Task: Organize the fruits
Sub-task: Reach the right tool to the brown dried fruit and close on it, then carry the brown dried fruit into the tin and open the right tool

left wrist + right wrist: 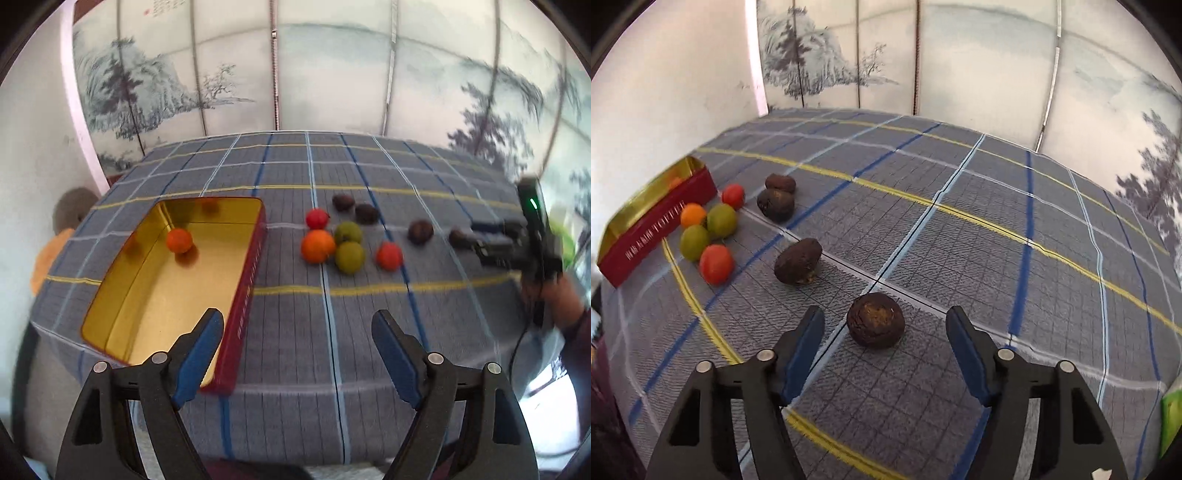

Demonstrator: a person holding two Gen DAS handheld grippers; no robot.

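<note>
Fruits (332, 240) cluster at centre of the left wrist view on the plaid tablecloth (295, 332): orange, two green, two red, dark brown ones trailing right. One orange fruit (179, 240) sits inside the gold-lined red tin (243, 295), left of centre. Left gripper (297, 325) spread wide, holding nothing, low in frame. Right gripper (884, 321) likewise agape, a brown fruit (875, 319) lying between its fingers, untouched.

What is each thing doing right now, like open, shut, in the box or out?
Red tin box: open, no lid on.
Small orange fruit: inside the box.
Big orange fruit: out on the tablecloth.
Nearest brown fruit: on the cloth, ungrabbed.
Left gripper: fingers open, empty.
Right gripper: fingers open around the brown fruit.
</note>
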